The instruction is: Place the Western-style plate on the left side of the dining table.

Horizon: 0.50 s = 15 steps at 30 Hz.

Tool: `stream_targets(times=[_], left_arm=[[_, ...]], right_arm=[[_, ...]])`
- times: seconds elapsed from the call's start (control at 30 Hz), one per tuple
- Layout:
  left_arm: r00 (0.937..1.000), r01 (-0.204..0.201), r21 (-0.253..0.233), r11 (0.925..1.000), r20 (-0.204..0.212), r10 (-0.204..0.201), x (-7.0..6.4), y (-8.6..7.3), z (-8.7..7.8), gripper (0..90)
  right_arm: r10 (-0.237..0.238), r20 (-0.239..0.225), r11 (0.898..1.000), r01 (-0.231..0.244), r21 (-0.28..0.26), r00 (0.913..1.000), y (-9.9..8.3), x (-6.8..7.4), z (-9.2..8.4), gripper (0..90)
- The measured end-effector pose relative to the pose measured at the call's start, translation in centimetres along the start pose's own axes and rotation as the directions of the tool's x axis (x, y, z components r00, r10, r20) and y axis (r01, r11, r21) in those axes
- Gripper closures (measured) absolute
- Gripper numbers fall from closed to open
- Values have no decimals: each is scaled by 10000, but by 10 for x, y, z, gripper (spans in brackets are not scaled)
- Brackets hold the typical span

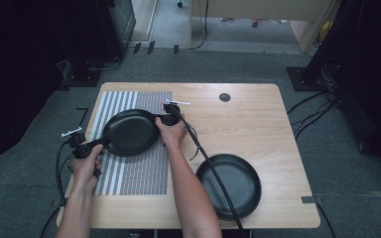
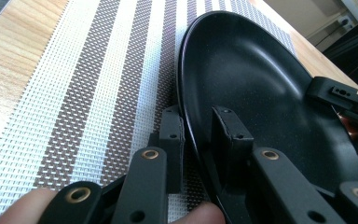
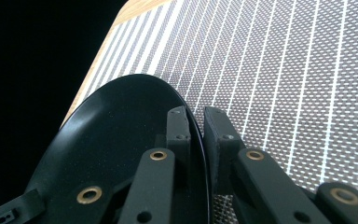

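Observation:
A black plate (image 1: 130, 132) is held over the striped placemat (image 1: 134, 173), one gripper on each side of it. My left gripper (image 1: 100, 144) is shut on its near-left rim; in the left gripper view one jaw lies under the black plate (image 2: 256, 88) and one inside it. My right gripper (image 1: 161, 119) is shut on the far-right rim, and the right gripper view shows the black plate (image 3: 116, 140) pinched between the jaws. A second black plate (image 1: 229, 184) rests on the wooden table (image 1: 258, 124) at the near right.
The right gripper's cable (image 1: 213, 168) trails across the second plate toward the table's front edge. A round dark grommet (image 1: 224, 97) sits in the table near its far edge. Bare wood lies right of the placemat.

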<state>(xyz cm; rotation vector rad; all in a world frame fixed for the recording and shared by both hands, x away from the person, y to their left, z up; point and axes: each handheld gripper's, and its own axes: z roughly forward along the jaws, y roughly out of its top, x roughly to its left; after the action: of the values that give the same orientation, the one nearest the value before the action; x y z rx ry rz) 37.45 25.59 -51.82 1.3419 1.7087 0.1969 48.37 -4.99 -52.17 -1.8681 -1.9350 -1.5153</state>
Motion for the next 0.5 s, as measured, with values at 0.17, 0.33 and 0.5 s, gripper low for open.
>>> stream_targets(times=[0.17,0.33,0.5], left_arm=[[10000,-76,0,10000,55,76,0,-1,0,724],[9981,-610,-232,9979,115,613,-6,-2,-1,586],[9945,-1004,-728,9923,-380,978,-9,0,-7,423]], right_arm=[[-71,-43,10000,71,-38,10000,-1,-2,1,815],[-161,157,9998,163,-119,9997,-2,1,0,805],[-486,560,9979,509,-393,9972,-2,6,-1,717]])
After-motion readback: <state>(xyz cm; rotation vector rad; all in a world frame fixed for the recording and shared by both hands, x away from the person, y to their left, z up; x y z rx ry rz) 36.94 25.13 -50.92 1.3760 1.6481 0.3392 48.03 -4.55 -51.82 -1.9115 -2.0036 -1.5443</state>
